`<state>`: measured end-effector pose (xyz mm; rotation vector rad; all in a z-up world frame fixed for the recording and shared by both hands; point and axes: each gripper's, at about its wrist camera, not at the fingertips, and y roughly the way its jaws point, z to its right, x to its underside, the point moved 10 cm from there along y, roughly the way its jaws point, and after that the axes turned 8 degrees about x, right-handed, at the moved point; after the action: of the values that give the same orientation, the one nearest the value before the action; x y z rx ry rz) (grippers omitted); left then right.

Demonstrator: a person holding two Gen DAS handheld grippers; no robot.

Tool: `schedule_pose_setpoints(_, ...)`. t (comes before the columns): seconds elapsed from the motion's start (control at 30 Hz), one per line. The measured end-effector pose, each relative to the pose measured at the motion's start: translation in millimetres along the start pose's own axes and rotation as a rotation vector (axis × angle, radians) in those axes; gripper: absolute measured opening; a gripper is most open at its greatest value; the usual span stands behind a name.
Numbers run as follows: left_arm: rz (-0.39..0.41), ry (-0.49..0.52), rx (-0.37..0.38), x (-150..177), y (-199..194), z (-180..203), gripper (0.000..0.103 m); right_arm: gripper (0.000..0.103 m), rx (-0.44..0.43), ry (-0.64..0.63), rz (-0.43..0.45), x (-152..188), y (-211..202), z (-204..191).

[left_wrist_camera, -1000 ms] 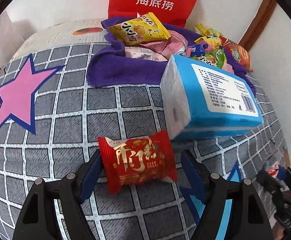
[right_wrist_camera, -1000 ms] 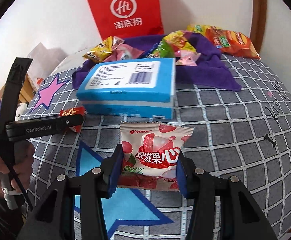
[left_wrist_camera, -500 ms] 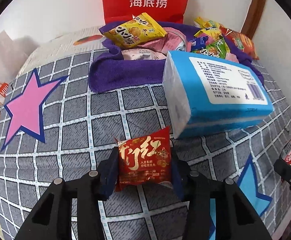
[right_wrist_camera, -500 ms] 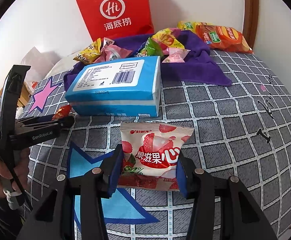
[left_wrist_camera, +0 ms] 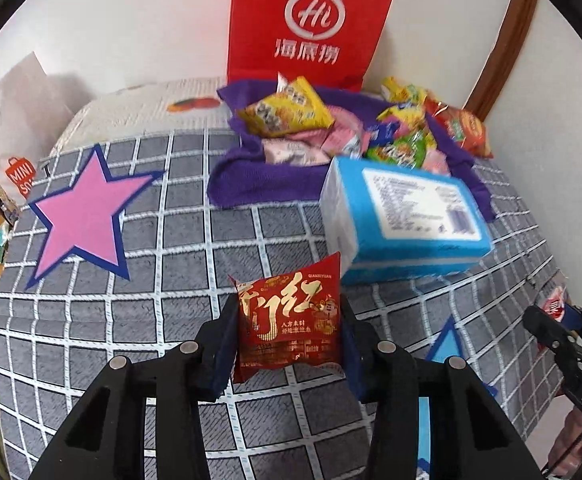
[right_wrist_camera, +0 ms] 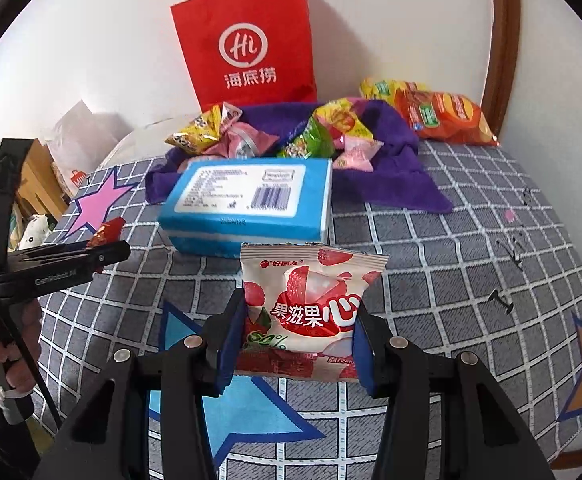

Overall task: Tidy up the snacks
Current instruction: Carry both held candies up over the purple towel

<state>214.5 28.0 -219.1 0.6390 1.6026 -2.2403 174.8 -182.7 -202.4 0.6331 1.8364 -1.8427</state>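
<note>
Left wrist view: the left gripper (left_wrist_camera: pixel 289 330) pinches a red packet (left_wrist_camera: pixel 289 322) above the checked bedspread (left_wrist_camera: pixel 139 264), near a blue box (left_wrist_camera: pixel 407 216).

Right wrist view: the right gripper (right_wrist_camera: pixel 299 334) pinches a strawberry packet (right_wrist_camera: pixel 307 308) just in front of that box; more snacks lie on a purple towel (right_wrist_camera: pixel 391 168) at the far edge.

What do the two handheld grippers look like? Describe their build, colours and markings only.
Both are matte black, angular frames with silver round fasteners at the joints. The left gripper and the right gripper each have two fingers faced with dark blue pads. Seen side-on from the right wrist camera, the left one carries white "GenRobot.AI" lettering and a thin black cable.
</note>
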Motion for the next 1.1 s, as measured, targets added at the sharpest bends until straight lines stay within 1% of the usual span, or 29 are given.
schedule_pose_setpoints(0.23, 0.046, 0.021, 0.014, -24, -18, 14, 0.042, 0.048, 0.013, -0.01, 0.038, -23, -17, -1)
schedule_pose_setpoints(0.47, 0.078, 0.031, 0.051, -42, -32, 24, 0.042, 0.048, 0.015, -0.012, 0.072, -51, -24, 3)
schedule_pose_setpoints(0.7, 0.102, 0.043, 0.05, -64, -36, 23, 0.043, 0.048, 0.017, -0.022, 0.091, -79, -19, 3)
schedule_pose_setpoints(0.9, 0.125, 0.059, 0.038, -94, -33, 18, 0.043, 0.048, 0.004, -0.018, 0.111, -113, -10, 5)
schedule_pose_setpoints(1.1, 0.147, 0.076, 0.019, -125, -23, 15, 0.042, 0.048, 0.007, -0.023, 0.128, -154, 8, 10)
